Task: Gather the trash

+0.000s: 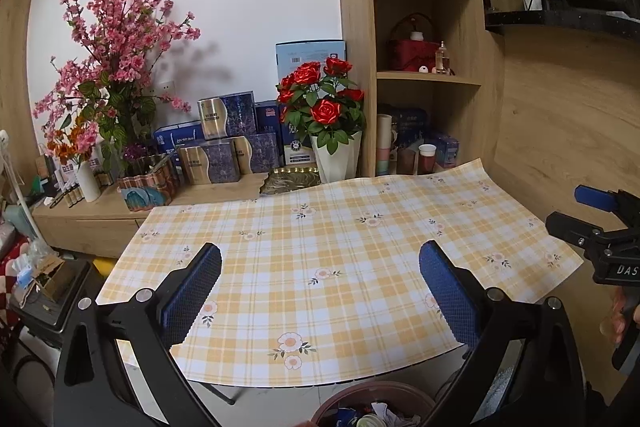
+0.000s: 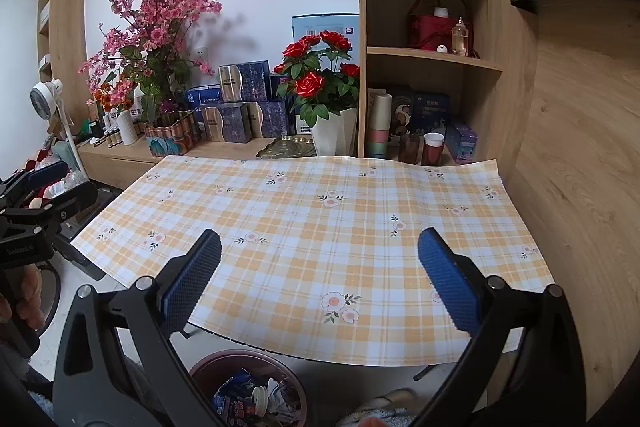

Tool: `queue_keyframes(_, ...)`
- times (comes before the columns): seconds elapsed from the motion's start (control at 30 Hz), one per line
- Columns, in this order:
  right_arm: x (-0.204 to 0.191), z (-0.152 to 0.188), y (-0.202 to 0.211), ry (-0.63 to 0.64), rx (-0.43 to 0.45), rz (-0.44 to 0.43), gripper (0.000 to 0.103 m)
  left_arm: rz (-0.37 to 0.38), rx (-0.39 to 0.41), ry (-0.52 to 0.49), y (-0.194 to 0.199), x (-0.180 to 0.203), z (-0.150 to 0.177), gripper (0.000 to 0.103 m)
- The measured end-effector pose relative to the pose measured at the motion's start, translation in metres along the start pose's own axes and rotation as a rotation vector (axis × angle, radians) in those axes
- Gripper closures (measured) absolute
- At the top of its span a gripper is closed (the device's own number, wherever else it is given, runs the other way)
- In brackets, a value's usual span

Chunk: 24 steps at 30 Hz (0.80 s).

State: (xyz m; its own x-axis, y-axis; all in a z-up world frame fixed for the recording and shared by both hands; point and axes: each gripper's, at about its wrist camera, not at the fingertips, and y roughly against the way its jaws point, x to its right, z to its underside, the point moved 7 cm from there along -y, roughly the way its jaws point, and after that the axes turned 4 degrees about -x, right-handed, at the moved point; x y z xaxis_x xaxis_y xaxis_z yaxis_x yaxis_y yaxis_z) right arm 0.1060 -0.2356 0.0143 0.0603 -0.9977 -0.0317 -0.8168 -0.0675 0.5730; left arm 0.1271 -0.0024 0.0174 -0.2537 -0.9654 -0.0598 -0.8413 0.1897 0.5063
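A dark red trash bin [image 2: 248,387] stands on the floor below the table's near edge, holding wrappers, crumpled paper and a lid; its rim also shows in the left wrist view [image 1: 372,405]. The table wears a yellow plaid cloth with flowers [image 1: 320,259], also seen in the right wrist view [image 2: 320,235], with no trash on it. My left gripper [image 1: 320,291] is open and empty above the near half of the table. My right gripper [image 2: 320,287] is open and empty, also above the near edge. Each gripper shows in the other's view: the right one [image 1: 600,235], the left one [image 2: 36,211].
A low wooden counter [image 1: 92,215] behind the table carries pink blossoms [image 1: 120,39], a white pot of red roses [image 1: 324,107], blue boxes [image 1: 228,139] and a gold tray [image 1: 292,179]. Shelves [image 1: 424,79] with cups stand at the back right. A cluttered stand [image 1: 48,287] sits left.
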Motion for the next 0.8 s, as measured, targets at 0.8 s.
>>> queue_keyframes(0.8,0.0005,0.0005,0.0001,0.001,-0.002,0.000,0.006,0.004,-0.006,0.007,-0.0022,-0.0018,0.0028,0.006)
